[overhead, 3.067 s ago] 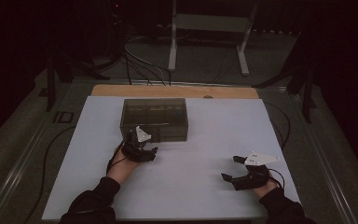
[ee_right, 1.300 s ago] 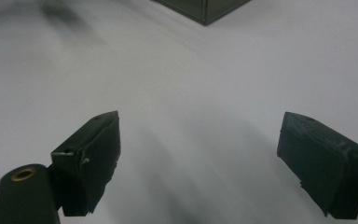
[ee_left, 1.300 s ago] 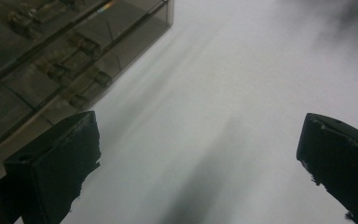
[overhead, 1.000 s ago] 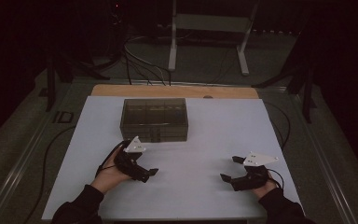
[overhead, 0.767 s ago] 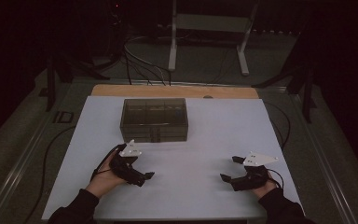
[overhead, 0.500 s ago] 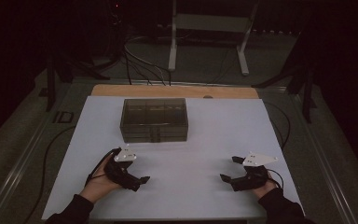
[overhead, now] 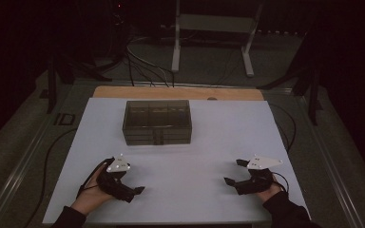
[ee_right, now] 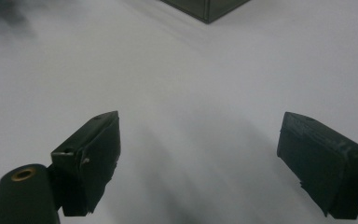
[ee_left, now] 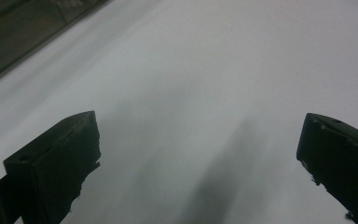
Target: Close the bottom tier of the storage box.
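A dark see-through box (overhead: 157,121) with drawer fronts stands in the middle of the white table top (overhead: 209,142). My left gripper (overhead: 134,194) rests low over the table at the near left, well in front of the box, held by a hand. Its jaws stand wide open with nothing between them (ee_left: 198,154), and an edge of the box (ee_left: 23,28) sits at the top left of that view. My right gripper (overhead: 234,172) lies at the near right, also open and empty (ee_right: 200,144). A corner of the box (ee_right: 205,7) shows far ahead of it.
A wooden strip (overhead: 176,92) runs along the table's far edge. Cables (overhead: 142,61) and a metal stand (overhead: 209,42) sit on the dark floor beyond. A cable (overhead: 285,123) trails off the table's right side.
My left gripper has drawn back from the front of the box toward the near left of the table. The right gripper has barely moved.
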### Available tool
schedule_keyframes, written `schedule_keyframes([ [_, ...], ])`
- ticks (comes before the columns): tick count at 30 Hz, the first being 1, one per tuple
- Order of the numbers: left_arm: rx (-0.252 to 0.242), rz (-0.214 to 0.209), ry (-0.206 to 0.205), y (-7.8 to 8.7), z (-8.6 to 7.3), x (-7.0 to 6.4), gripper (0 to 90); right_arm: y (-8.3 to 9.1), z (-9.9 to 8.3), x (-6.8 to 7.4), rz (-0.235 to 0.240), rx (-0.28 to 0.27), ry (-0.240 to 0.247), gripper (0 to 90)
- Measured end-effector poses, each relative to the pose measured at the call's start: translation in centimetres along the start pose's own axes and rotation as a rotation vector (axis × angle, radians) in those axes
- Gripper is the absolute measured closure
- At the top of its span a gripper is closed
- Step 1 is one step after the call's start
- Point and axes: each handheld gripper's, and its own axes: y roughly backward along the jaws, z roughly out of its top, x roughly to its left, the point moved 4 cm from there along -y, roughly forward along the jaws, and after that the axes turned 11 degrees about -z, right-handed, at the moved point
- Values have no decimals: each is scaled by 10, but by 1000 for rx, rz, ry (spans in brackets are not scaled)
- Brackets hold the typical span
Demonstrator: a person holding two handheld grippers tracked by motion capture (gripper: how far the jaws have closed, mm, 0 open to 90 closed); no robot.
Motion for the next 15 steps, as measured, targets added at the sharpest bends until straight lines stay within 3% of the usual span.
schedule_keyframes([
  [5, 3, -7, 5, 4, -8, 0, 0, 0, 0, 0, 0, 0, 2, 136],
  [15, 32, -25, -29, 6, -24, -1, 0, 0, 0, 0, 3, 3, 2, 136],
])
